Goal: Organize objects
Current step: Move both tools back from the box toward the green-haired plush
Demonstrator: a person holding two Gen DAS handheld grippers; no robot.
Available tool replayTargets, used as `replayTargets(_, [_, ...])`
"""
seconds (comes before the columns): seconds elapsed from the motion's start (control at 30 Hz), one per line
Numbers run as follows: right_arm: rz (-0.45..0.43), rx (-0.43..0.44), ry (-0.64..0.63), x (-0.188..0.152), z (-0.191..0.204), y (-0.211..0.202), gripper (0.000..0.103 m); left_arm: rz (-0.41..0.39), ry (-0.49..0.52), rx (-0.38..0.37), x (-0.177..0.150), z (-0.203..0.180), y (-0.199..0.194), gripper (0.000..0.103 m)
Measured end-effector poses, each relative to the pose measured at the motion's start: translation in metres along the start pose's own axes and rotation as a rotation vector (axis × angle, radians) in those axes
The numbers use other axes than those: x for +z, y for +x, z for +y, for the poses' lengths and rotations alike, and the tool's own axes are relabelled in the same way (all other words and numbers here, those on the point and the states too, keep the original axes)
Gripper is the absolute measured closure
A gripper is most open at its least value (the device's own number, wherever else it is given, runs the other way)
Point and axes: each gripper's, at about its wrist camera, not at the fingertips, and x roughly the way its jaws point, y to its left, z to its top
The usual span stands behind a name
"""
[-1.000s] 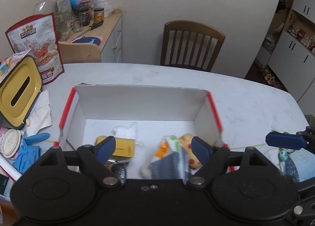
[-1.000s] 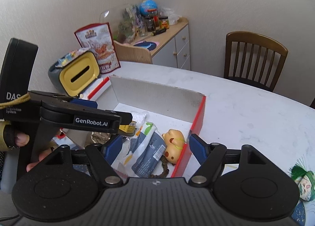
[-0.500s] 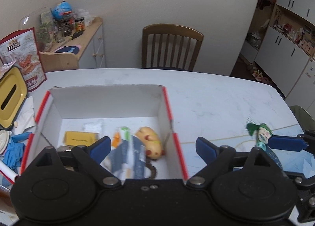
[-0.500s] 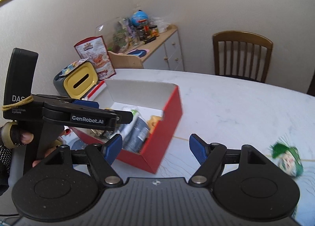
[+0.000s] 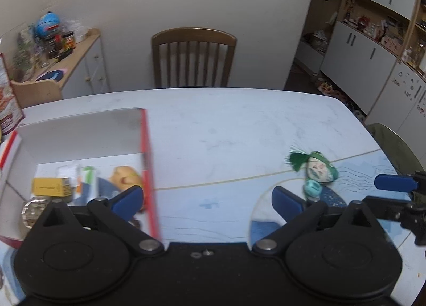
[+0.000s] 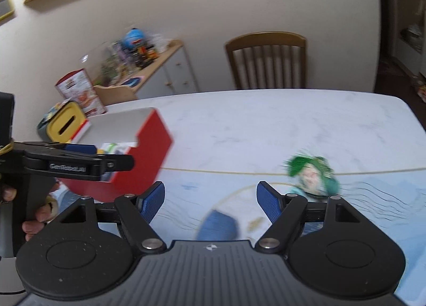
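— Two grippers in view, both spread wide with nothing between the pads. What sits by the left gripper (image 5: 207, 198)?

— Its left fingertip overlaps the red box (image 5: 147, 170), which stands open on the worktop (image 5: 239, 124). Inside, beyond that fingertip, lie a yellow carton (image 5: 50, 186), a round gold-foil piece (image 5: 33, 210) nearer the camera, a white and green packet (image 5: 86, 175), and a yellow plush toy (image 5: 125, 176) against the box's right wall. What lies under the gripper I cannot tell.

— And the right gripper (image 6: 210, 200)?

— It hovers over the pale blue mat (image 6: 372, 199). The box is ahead and to its left. A green-haired doll head (image 6: 314, 175) lies on the mat just beyond its right fingertip, blurred. From the left wrist camera the doll sits ahead and to the right, a small teal piece (image 5: 312, 188) touching it.

— Anything else?

— A person's hand (image 6: 40, 212) grips the left gripper's handle, at the right camera's left edge.
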Motion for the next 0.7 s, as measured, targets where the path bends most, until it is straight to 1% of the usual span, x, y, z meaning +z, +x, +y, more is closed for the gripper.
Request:
replayTargets(0.17, [0.002, -0.06, 0.025, -0.006, -0.042, -0.008, 0.027, 0.005, 0.034, -0.034, -0.005, -0.033, 0.009, 0.0])
replayTargets(0.33, [0.011, -0.103, 0.044, -0.008, -0.078, -0.01, 0.027, 0.002, 0.063, -0.065, -0.008, -0.063, 0.021, 0.0])
replayTargets(0.47, [0.024, -0.126, 0.055, -0.007, -0.1, -0.005, 0.027, 0.026, 0.065, -0.091, -0.014, -0.083, 0.036, 0.0])
replayTargets(0.7, [0.056, -0.135, 0.076, -0.001, -0.131, 0.012, 0.027, 0.036, 0.08, -0.089, -0.016, -0.112, 0.064, 0.0])
